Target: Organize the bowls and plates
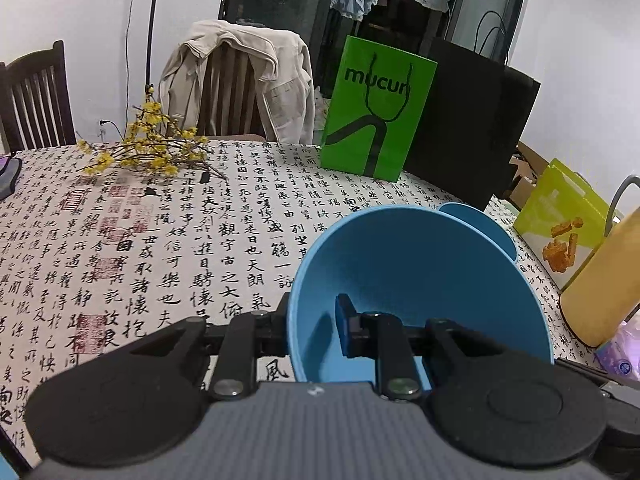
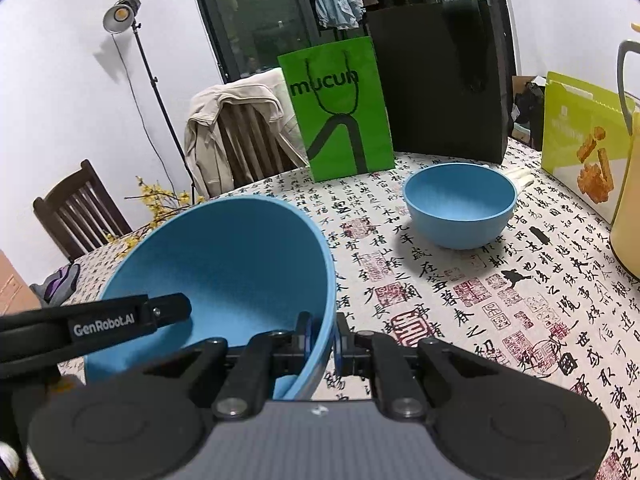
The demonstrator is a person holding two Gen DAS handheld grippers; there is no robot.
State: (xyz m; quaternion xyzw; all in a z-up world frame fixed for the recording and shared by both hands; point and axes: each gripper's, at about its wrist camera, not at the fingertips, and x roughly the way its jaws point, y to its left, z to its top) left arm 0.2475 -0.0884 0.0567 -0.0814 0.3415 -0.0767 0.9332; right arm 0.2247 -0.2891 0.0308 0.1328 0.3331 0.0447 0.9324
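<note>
Both grippers, left (image 1: 312, 330) and right (image 2: 322, 338), pinch one tilted blue bowl (image 2: 224, 264) by opposite rims. A second bowl (image 2: 460, 210) sits near the table's (image 2: 500, 300) far edge.

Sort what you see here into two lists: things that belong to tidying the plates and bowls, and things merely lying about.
Job: held bowl, gripped by left gripper and right gripper; second bowl.
Lying about: green bag, black bag, snack box, flowers, jacket.
</note>
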